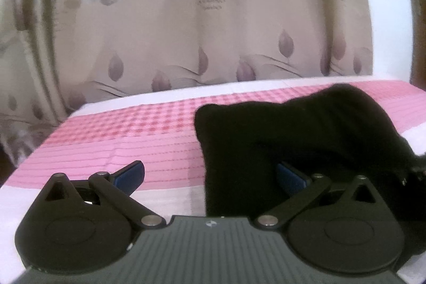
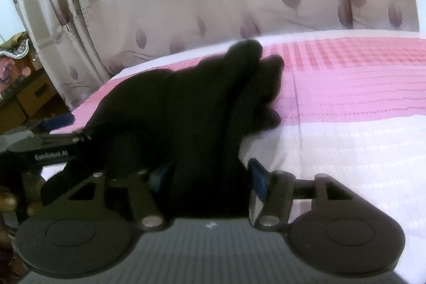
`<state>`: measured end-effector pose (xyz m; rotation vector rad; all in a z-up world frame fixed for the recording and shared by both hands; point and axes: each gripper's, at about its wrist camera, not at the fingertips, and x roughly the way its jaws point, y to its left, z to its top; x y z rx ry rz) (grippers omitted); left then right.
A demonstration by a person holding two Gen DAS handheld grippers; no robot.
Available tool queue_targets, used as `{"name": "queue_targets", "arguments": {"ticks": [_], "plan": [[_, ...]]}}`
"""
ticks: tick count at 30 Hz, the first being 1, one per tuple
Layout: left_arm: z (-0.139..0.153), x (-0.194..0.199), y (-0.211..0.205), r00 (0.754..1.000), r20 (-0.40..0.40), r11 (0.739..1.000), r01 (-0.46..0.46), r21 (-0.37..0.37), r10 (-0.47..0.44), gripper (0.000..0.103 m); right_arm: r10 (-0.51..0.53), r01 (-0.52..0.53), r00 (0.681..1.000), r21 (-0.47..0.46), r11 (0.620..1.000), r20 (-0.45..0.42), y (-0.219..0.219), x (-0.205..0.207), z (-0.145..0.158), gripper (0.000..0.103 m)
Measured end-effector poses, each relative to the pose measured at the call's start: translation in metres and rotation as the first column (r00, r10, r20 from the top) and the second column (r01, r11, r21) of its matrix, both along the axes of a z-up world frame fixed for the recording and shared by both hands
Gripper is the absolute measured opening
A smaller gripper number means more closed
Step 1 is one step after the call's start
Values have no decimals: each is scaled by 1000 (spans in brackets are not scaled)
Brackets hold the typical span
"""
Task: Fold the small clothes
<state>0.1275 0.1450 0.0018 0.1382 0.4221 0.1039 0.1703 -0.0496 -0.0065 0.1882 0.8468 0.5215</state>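
A small black garment [image 1: 298,129] lies bunched on the pink and white bedcover [image 1: 127,135]. My left gripper [image 1: 210,177] is open, its jaws wide apart; the left blue pad [image 1: 130,175] is over bare cover and the right pad [image 1: 290,177] is against the black cloth. In the right wrist view the black garment [image 2: 186,103] rises in a fold between the fingers of my right gripper [image 2: 210,180]. Its jaws stand close on the cloth, and the left pad is mostly hidden by it. The left gripper [image 2: 48,129] shows at that view's left edge.
A beige curtain with purple leaf print [image 1: 202,39] hangs behind the bed's far edge. Brown furniture [image 2: 26,95] stands at the left beyond the bed corner. The white part of the bedcover [image 2: 359,151] stretches to the right.
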Motion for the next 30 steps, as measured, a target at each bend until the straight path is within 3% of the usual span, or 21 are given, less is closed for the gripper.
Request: {"name": "queue_targets", "arguments": {"ticks": [4, 7, 11, 14, 22, 24, 30], "plan": [[9, -24, -4, 996, 76, 999, -48, 26, 46, 103, -38, 39, 998, -28, 999, 44, -4, -24, 6, 62], [22, -46, -5, 991, 128, 999, -42, 14, 39, 103, -69, 76, 988, -47, 996, 137, -8, -52, 23, 63], [45, -68, -6, 986, 167, 999, -18, -28, 22, 103, -116, 138, 950, -57, 989, 289, -11, -90, 52, 79], [65, -82, -11, 978, 203, 999, -37, -35, 44, 103, -152, 173, 921, -27, 985, 359, -17, -108, 72, 84], [101, -111, -28, 952, 305, 996, 30, -89, -2, 103, -170, 188, 894, -2, 982, 415, -23, -121, 99, 88], [104, -118, -34, 938, 347, 996, 30, -80, 0, 103, -163, 185, 888, -11, 983, 430, -22, -124, 102, 88], [108, -124, -48, 931, 365, 999, 32, -35, -17, 103, -168, 197, 884, -22, 980, 437, -24, -127, 104, 88]]}}
